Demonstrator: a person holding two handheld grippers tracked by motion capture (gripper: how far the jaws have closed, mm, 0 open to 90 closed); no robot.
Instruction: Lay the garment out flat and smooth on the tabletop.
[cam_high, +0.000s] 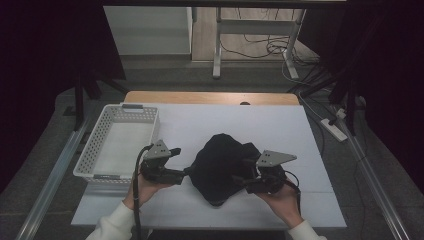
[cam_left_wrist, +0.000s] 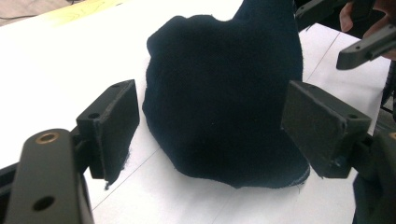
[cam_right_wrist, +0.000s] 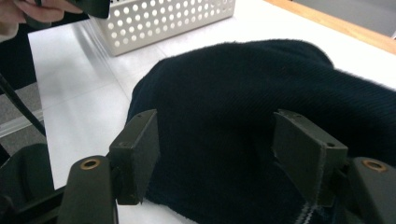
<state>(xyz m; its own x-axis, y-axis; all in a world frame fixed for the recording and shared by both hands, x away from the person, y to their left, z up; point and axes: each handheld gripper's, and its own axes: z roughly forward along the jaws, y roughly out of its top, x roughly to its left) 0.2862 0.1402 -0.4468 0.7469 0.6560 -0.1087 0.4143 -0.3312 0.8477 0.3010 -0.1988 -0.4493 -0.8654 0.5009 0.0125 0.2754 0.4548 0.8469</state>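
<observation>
Item: one dark knitted garment (cam_high: 220, 165), navy-black, ribbed weave, lying bunched in a rounded heap on the white table cover (cam_high: 240, 125), towards the near edge and a little right of centre. A pale stitched hem shows at its lower edge in both gripper views. My left gripper (cam_high: 186, 171) sits just beside the garment's left edge, held in my left hand (cam_high: 142, 189); in the left gripper view (cam_left_wrist: 210, 126) its two black pads stand wide apart with the heap lying between and beyond them, neither pad pressing the cloth as far as I can see. My right gripper (cam_high: 240, 175) comes in from the right side of the heap, held in my right hand (cam_high: 282, 197); in the right gripper view (cam_right_wrist: 217, 149) its fingers are likewise spread, the fabric filling the gap between them, the right pad (cam_right_wrist: 299, 154) against or just over the cloth, though I cannot tell whether it touches. Each gripper carries a grey three-cornered plate on top and a black cable trailing back to me. Also on the cover: one white perforated basket (cam_high: 95, 150), at the left side, well apart from the garment, beside my left gripper. A strip of bare wooden tabletop (cam_high: 210, 97) shows at the far edge.
</observation>
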